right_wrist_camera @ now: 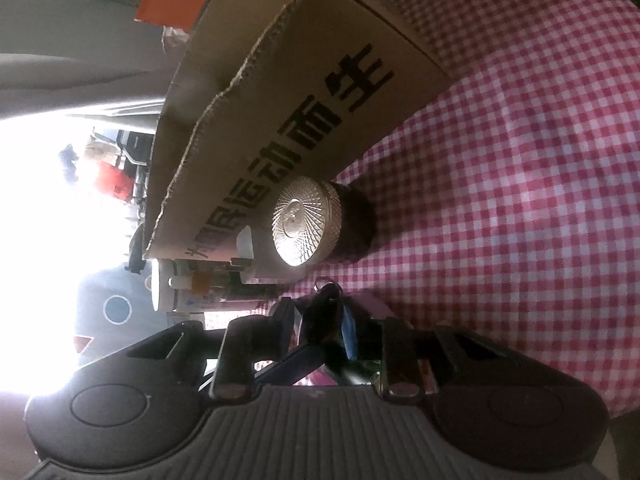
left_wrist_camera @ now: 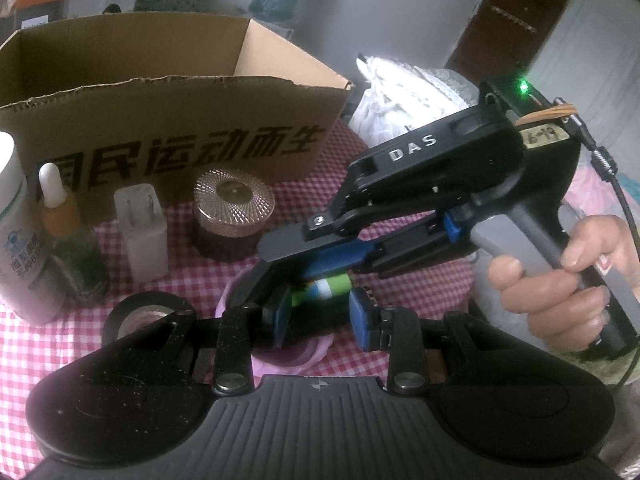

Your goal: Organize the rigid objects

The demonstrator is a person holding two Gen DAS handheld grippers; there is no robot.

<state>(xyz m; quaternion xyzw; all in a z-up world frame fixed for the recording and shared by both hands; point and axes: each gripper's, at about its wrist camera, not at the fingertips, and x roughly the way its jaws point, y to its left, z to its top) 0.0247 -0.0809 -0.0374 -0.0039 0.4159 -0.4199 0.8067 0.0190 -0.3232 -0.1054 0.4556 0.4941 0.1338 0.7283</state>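
Observation:
A dark object with a green and white end (left_wrist_camera: pixel 328 287) sits over a pink dish (left_wrist_camera: pixel 280 360) on the checked cloth. My left gripper (left_wrist_camera: pixel 320 318) has its blue pads against the dark lower part and is shut on it. My right gripper (left_wrist_camera: pixel 272 268), rolled on its side and held by a hand (left_wrist_camera: pixel 560 280), reaches in from the right. Its two fingers close around the object's green and white end. In the right wrist view the dark object (right_wrist_camera: pixel 320 316) fills the narrow gap of the right gripper (right_wrist_camera: pixel 316 324). What the object is stays unclear.
A torn cardboard box (left_wrist_camera: pixel 160 120) stands behind. Before it stand a white bottle (left_wrist_camera: pixel 16 232), a dropper bottle (left_wrist_camera: pixel 68 240), a white plug (left_wrist_camera: pixel 140 232) and a jar with a patterned lid (left_wrist_camera: pixel 232 216). A black tape roll (left_wrist_camera: pixel 148 316) lies left of the dish.

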